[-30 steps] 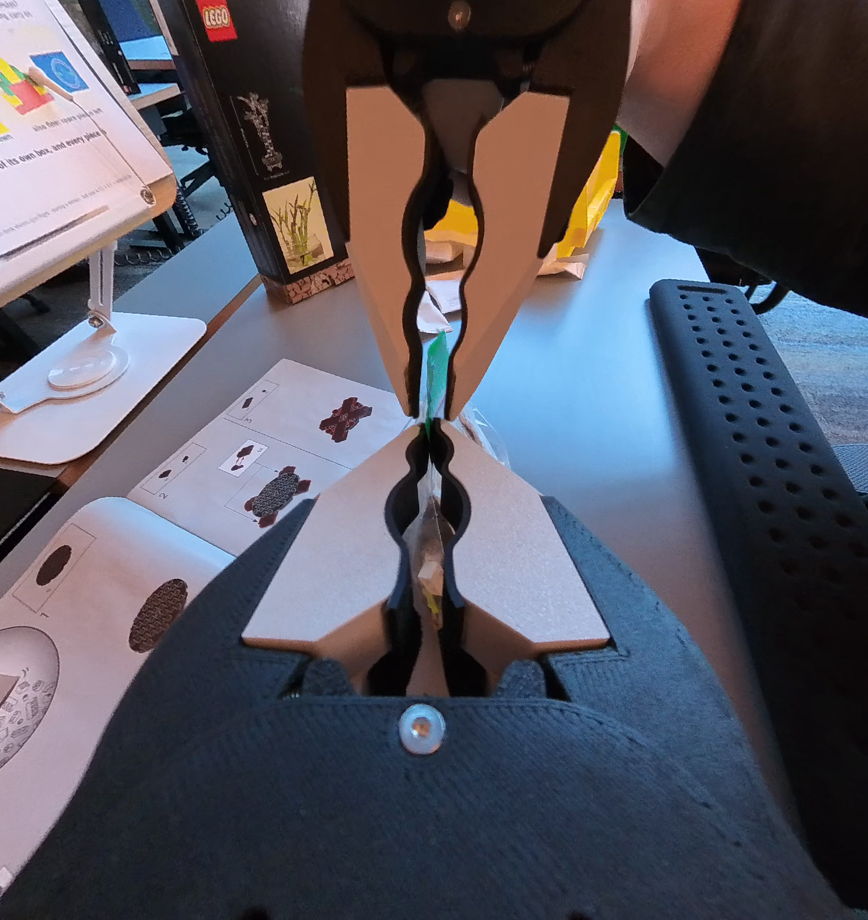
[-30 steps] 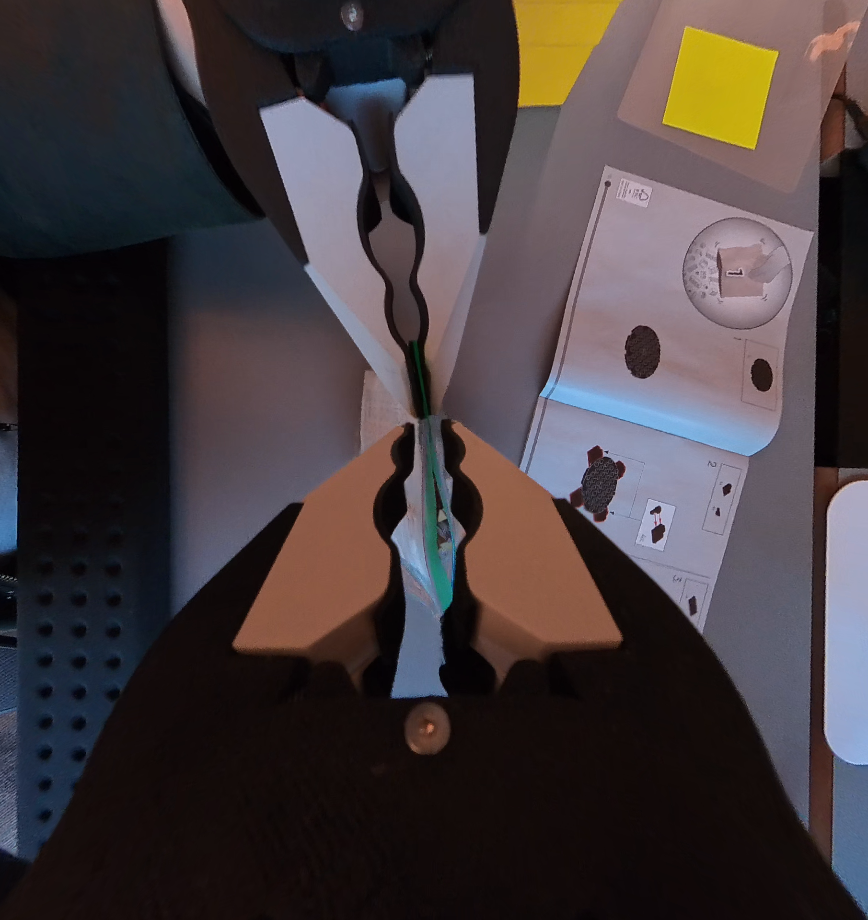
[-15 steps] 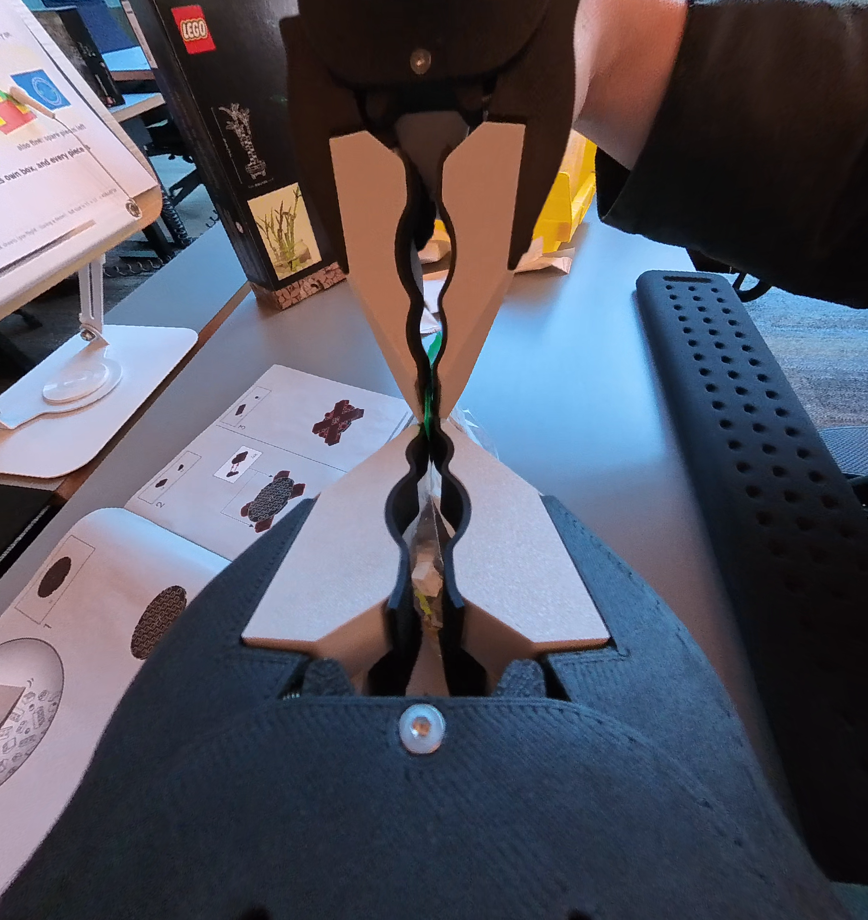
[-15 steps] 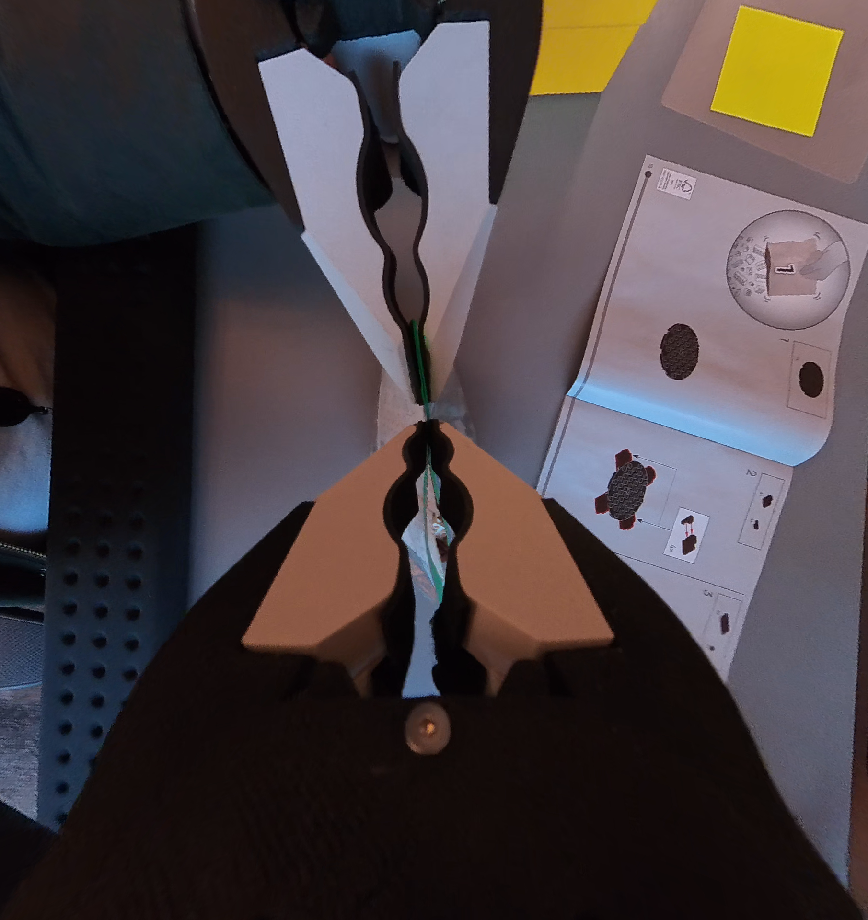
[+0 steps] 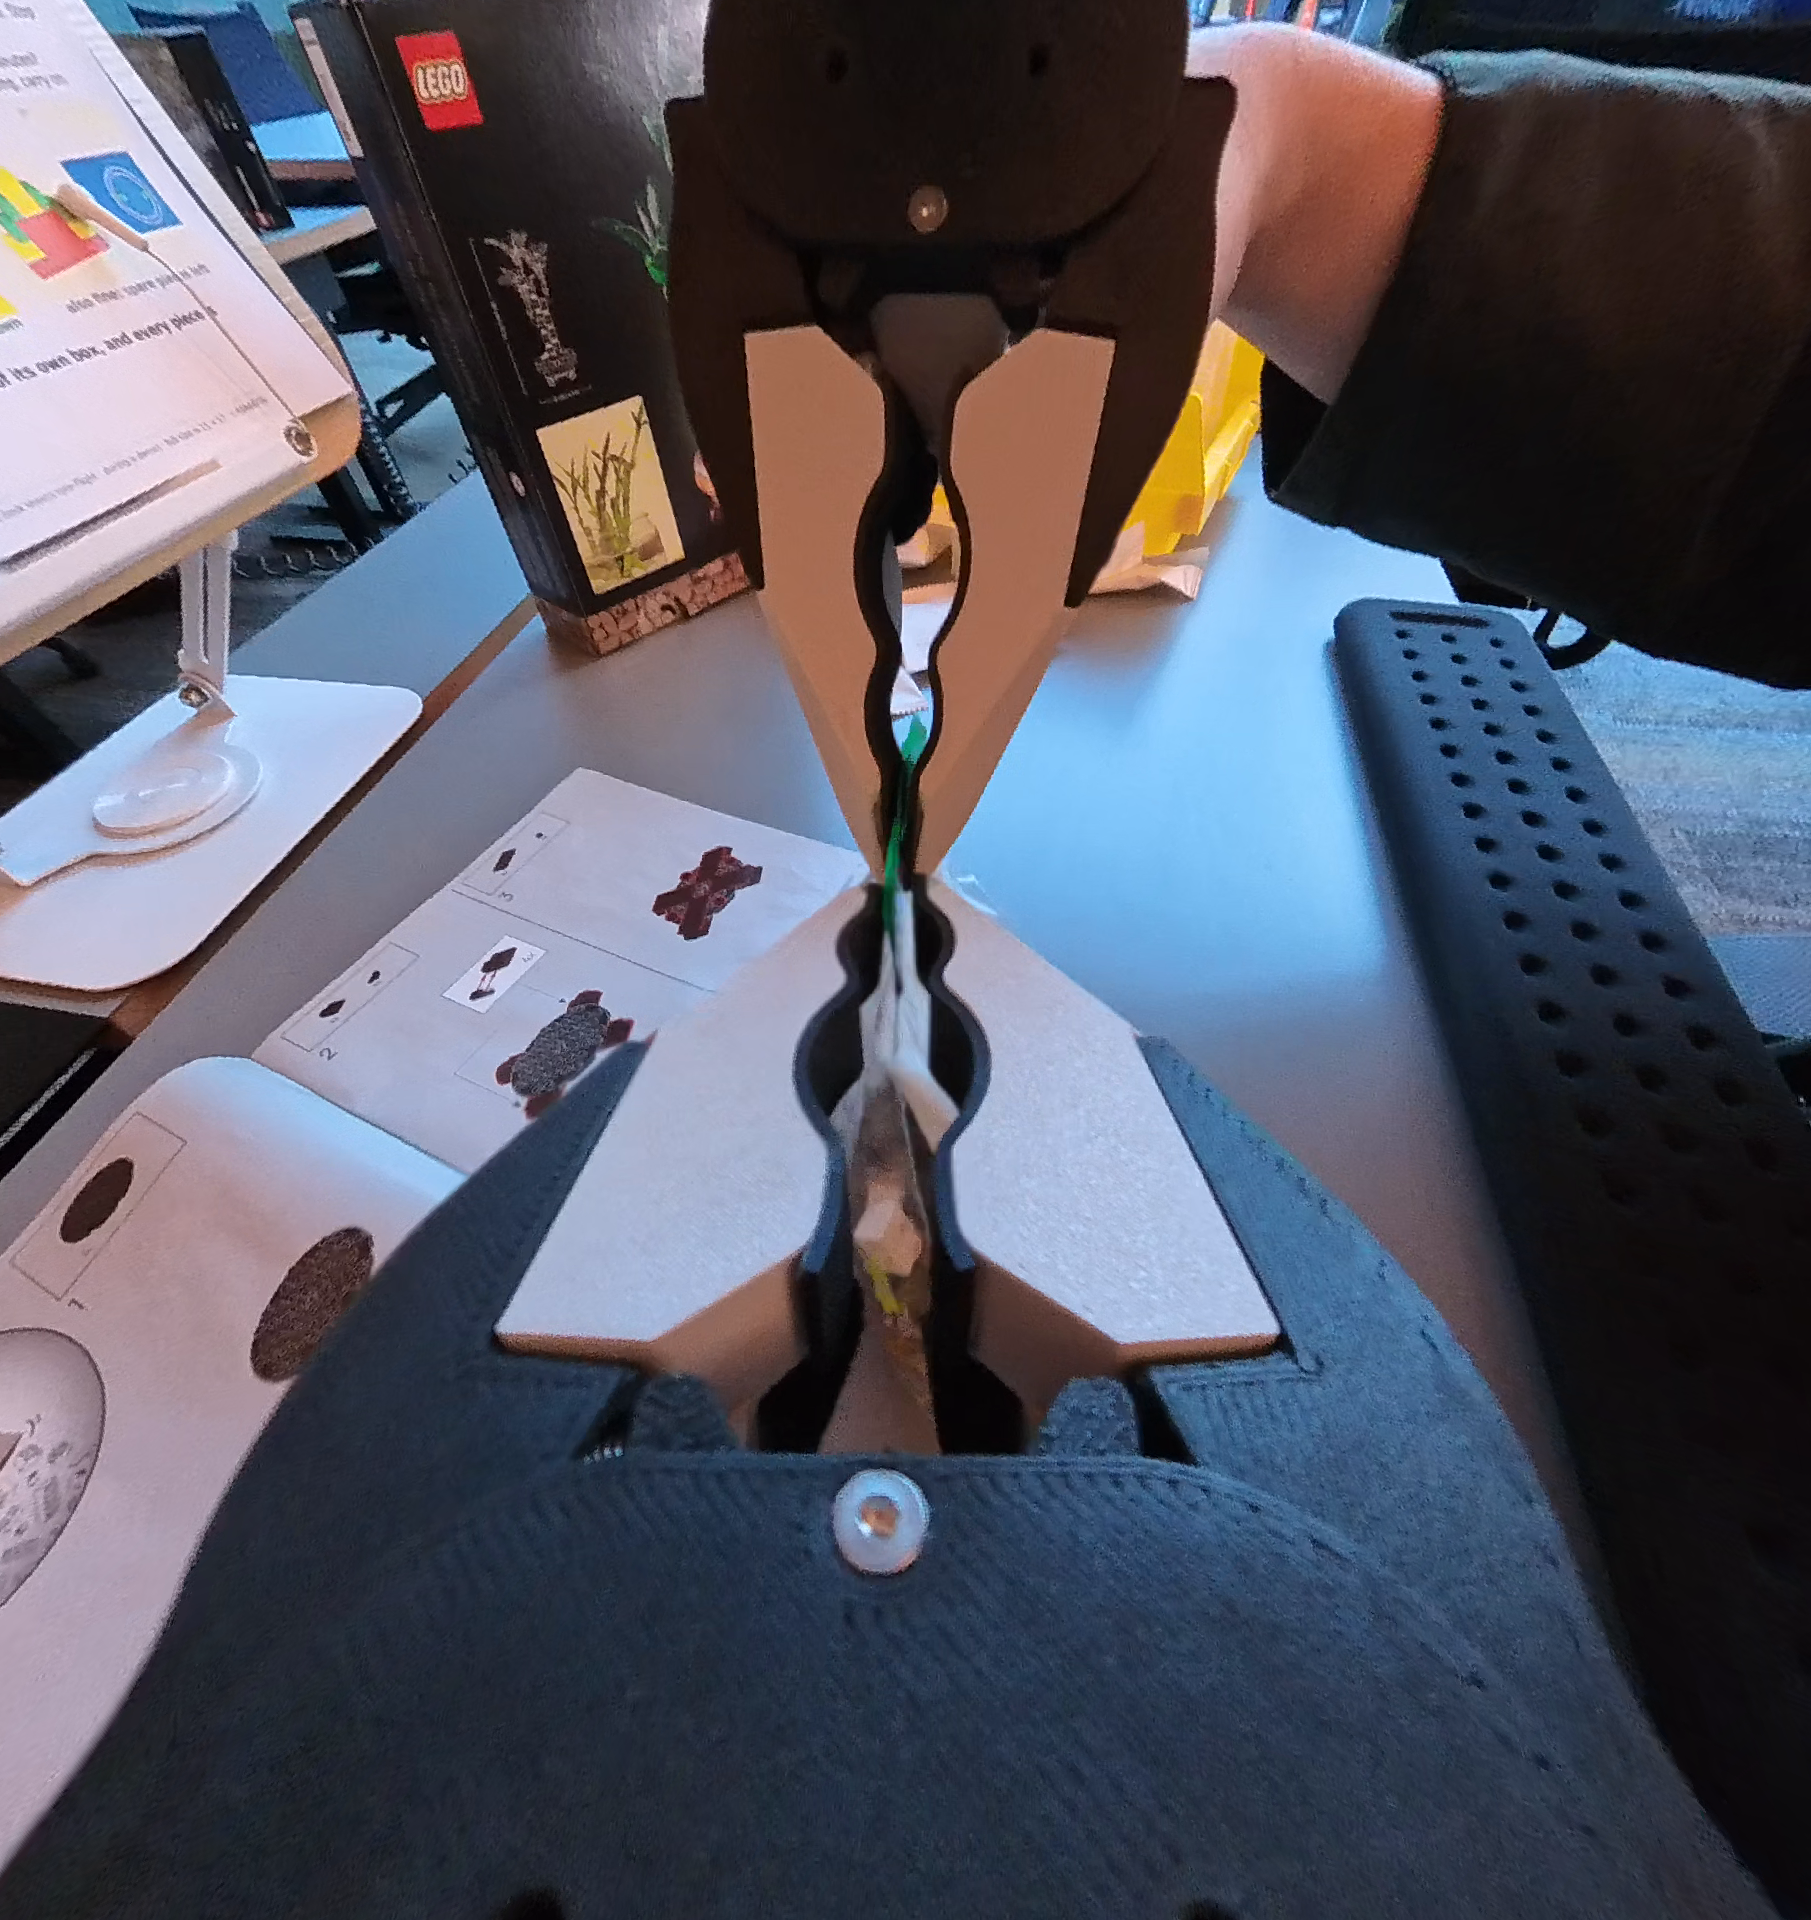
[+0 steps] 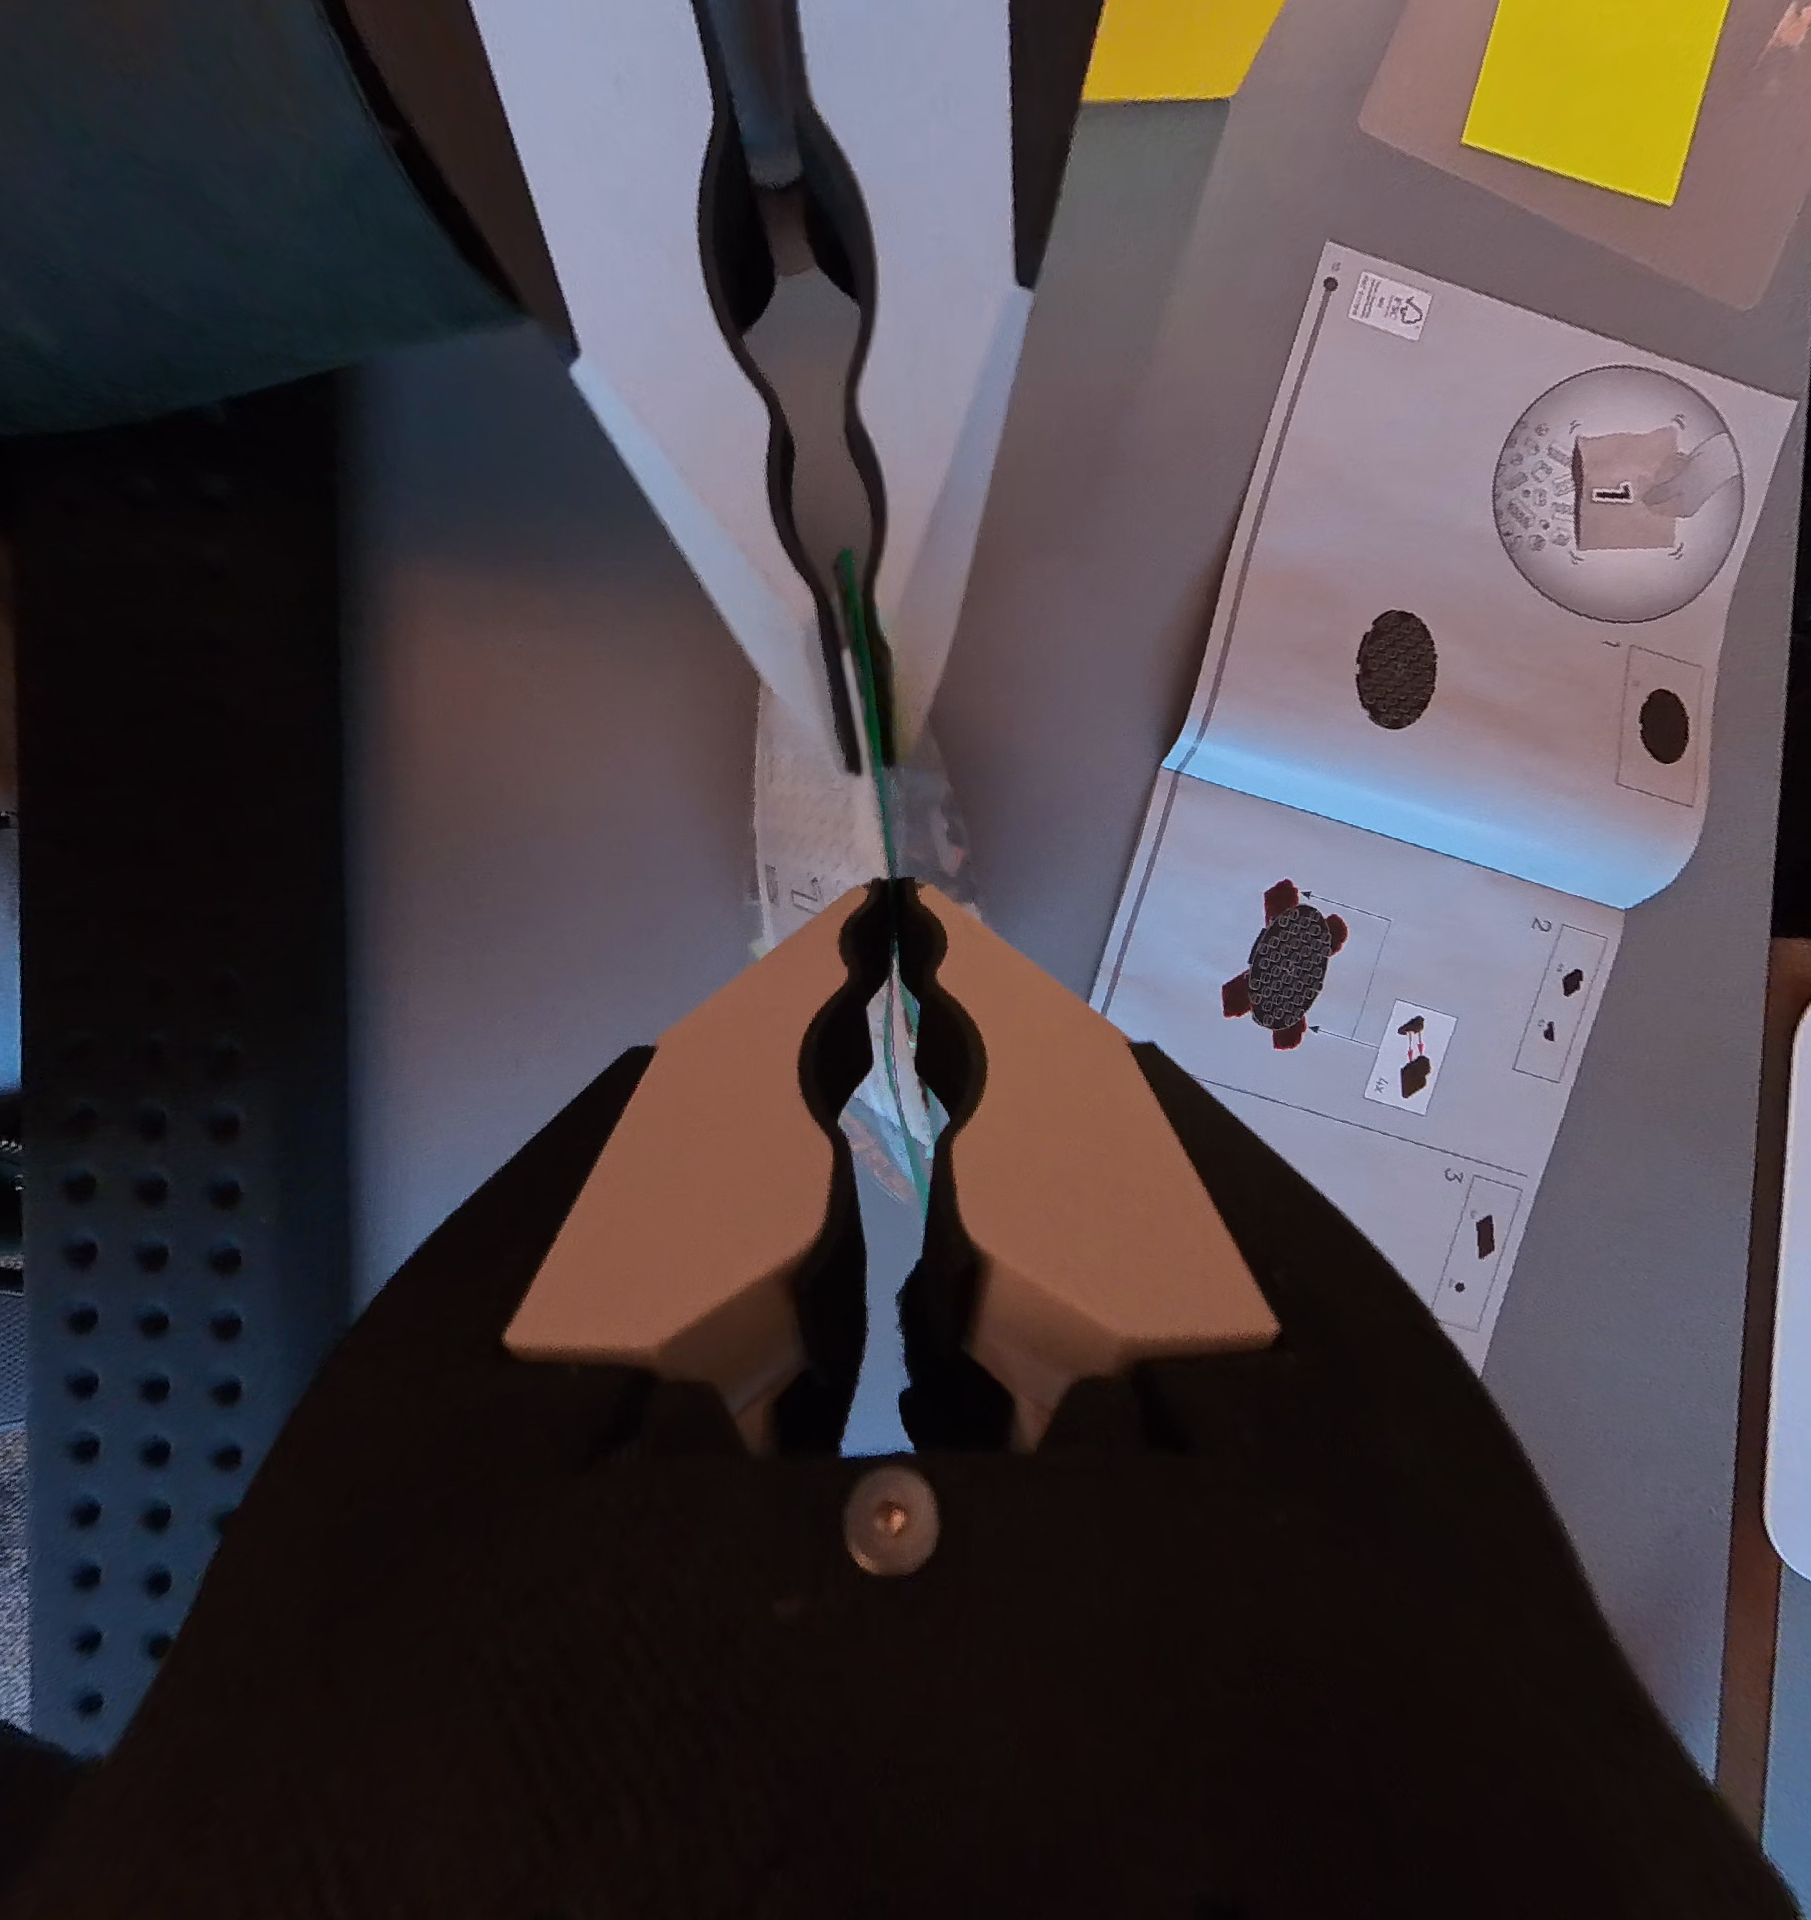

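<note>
At the frame centre the left gripper (image 5: 896, 883) is pinching a small clear bag (image 5: 893, 1164) with a green strip, jaws clenched on it. Tip to tip beyond it, the right gripper (image 6: 893, 883) is clamping the same bag above the grey surface (image 5: 1171, 831). At left an open booklet (image 5: 589, 935) is lying flat; a dark box (image 5: 527, 312) is standing at upper left.

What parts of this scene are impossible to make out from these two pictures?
- Bag contents: left wrist view, pinched between left tool fingers, only slivers show.
- Bag's lower half: right wrist view, hidden behind right tool.
- Yellow bin: left wrist view, mostly behind the right tool.
- Booklet: small parts drawings too small to tell.
</note>
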`<state>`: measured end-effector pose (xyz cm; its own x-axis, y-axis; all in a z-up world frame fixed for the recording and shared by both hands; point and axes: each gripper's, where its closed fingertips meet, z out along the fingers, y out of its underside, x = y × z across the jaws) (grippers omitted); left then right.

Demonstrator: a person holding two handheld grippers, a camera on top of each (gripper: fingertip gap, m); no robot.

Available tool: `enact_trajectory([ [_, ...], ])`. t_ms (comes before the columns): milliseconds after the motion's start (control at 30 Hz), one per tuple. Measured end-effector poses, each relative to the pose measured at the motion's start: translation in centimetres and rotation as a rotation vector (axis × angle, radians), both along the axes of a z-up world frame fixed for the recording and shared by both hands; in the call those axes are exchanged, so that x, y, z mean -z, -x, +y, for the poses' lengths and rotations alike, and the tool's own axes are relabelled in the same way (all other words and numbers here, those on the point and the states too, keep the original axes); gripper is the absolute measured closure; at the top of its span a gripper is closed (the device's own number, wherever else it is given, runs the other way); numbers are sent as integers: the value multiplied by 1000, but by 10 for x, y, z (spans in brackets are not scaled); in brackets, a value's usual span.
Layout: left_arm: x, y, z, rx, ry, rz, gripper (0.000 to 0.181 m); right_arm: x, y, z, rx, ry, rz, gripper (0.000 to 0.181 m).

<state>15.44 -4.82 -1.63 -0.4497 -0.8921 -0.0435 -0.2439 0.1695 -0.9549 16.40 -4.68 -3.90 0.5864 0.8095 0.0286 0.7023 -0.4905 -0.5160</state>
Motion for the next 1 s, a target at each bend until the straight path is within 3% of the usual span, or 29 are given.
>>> enact_trajectory([
  [500,13,-9,-1,4,-32,39,181,-2,-2,3,24,-20,4,175],
  [1000,14,-13,-4,20,-6,23,181,1,-1,0,21,-7,11,180],
])
